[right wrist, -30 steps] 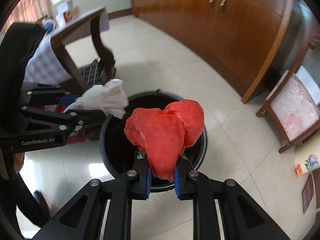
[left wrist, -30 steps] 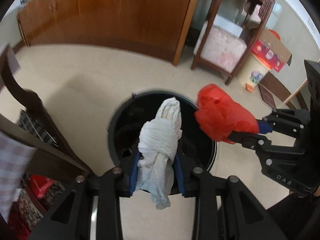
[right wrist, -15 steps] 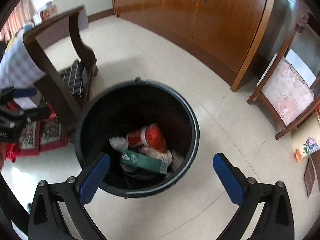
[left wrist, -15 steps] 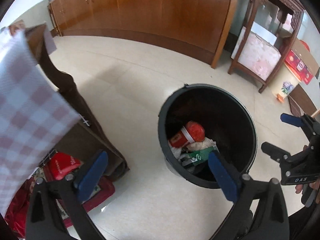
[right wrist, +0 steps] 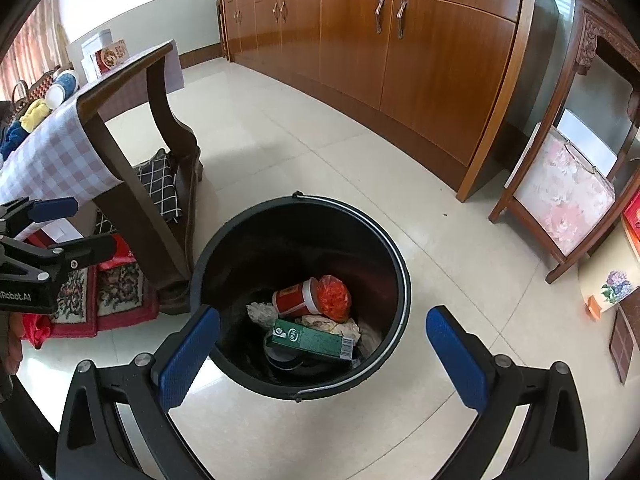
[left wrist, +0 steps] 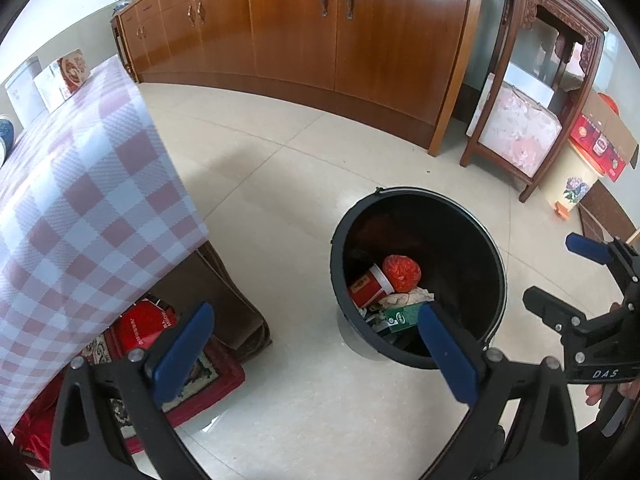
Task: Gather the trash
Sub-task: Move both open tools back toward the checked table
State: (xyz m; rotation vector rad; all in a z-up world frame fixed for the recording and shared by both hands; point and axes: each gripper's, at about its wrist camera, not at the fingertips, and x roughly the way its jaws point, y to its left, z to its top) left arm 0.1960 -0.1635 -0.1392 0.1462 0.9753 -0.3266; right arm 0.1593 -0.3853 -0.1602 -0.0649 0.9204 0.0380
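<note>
Cream floor tiles [right wrist: 304, 128], glossy and pale, run across the room you are working in, up to a long wall of brown wooden cabinets [right wrist: 420, 56]. On them stands the black bucket [right wrist: 402, 280] that takes the trash, and down in it you can see a red plastic bag [right wrist: 334, 298] beside a red cup [right wrist: 294, 298], a green carton [right wrist: 316, 342] in front of them and some crumpled white paper [right wrist: 262, 314].

Your right gripper [right wrist: 322, 354] hangs just over the near rim with its jaws spread wide and nothing between them. Your left gripper [left wrist: 316, 350] is off to the bucket's side, over bare tiles, its jaws also wide apart and empty; both have just been opening.

Left of the bucket stands the table [right wrist: 160, 92], dark-legged, under a pink-and-white checked cloth [left wrist: 80, 200], with patterned rugs [right wrist: 120, 284] beneath it. To the right stands a carved wooden stand [left wrist: 516, 120] holding a floral cushion [left wrist: 520, 132].
</note>
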